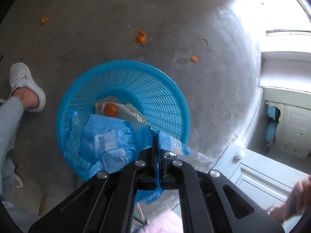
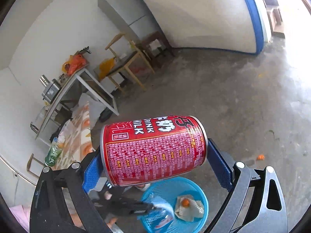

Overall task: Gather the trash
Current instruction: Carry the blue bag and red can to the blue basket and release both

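Holding a crumpled blue plastic wrapper (image 1: 173, 145) pinched tight between clenched jaws, the left gripper (image 1: 157, 147) hangs over the near rim of the blue mesh basket (image 1: 151, 85), the wrapper trailing down inside at about 6 o'clock of the bowl. Already in the basket lie a crumpled paper napkin (image 1: 124, 110) with an orange peel piece (image 1: 110, 109) on it, near the centre. The right gripper (image 2: 155, 155) grasps a red milk drink can (image 2: 153, 149) end to end, lying sideways between the blue pads (image 2: 219, 163), above the basket and toward its 11 o'clock in the right wrist view. The step in hand looks like dropping the wrapper; the next move calls for opening the left jaws, clearing that gripper aside, then bringing the can over the bowl. Orange peel scraps (image 1: 141, 37) remain on the concrete floor (image 1: 213, 97), beyond the basket at 12 o'clock.
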